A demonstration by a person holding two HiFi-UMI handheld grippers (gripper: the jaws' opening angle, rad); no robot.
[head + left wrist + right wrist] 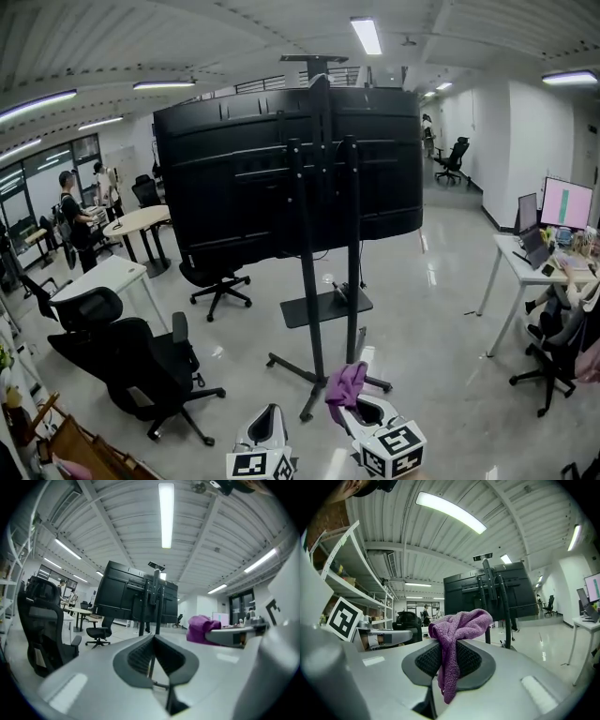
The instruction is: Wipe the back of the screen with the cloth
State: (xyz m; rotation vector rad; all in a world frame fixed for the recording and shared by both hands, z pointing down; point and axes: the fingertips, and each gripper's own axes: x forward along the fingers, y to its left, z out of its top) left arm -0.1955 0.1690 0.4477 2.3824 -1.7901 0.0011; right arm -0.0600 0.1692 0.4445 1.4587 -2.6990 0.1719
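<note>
The right gripper [449, 660] is clamping a fuzzy purple cloth [457, 625], well apart from the flat black screen [234, 178] back; the left gripper [153, 660] is holding its jaws together, empty

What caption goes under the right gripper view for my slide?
The right gripper, shut on a purple cloth, faces the back of the screen.

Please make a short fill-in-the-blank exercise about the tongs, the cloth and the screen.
1. The right tongs are shut on a ____ cloth.
2. The left tongs are shut and hold ____.
3. The head view shows the ____ side of the screen.
Missing words: purple; nothing; back.
</note>
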